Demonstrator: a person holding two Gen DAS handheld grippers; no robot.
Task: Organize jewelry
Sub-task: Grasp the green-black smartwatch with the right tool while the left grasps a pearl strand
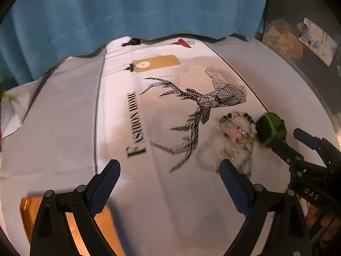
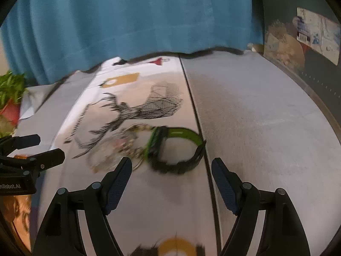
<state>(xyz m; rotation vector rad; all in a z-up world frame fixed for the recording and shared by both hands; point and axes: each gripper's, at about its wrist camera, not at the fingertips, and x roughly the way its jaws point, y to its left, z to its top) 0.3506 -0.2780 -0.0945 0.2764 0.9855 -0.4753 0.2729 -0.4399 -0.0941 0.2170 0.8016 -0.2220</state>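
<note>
Found the jewelry heap just beside the head of the deer print, a tangle of chains and beads too blurred to sort piece from piece. Saw the green-and-black watch on the side of the heap away from the deer print, strap curled in a loop and touching the nearest chains. Noted the left gripper near the deer print's antler tips, jaws spread wide with nothing between them. Noted the right gripper likewise wide apart and empty, hanging over the watch on the side away from the deer print. Made out an orange thing under the left gripper, well apart from the deer print; could not tell what it was.

Judged the tangle the main hazard: pinching one chain would likely drag its neighbours, and perhaps the watch, across the white cloth. Feared a grab at thin chain lying flat, since closing low could catch the cloth instead and bunch the deer print and everything beside it. Reckoned the two grippers near enough beside the deer print to knock together if both went for the heap at once. Thought the curled strap likely to slip or roll out of a pinch taken on its edge.
</note>
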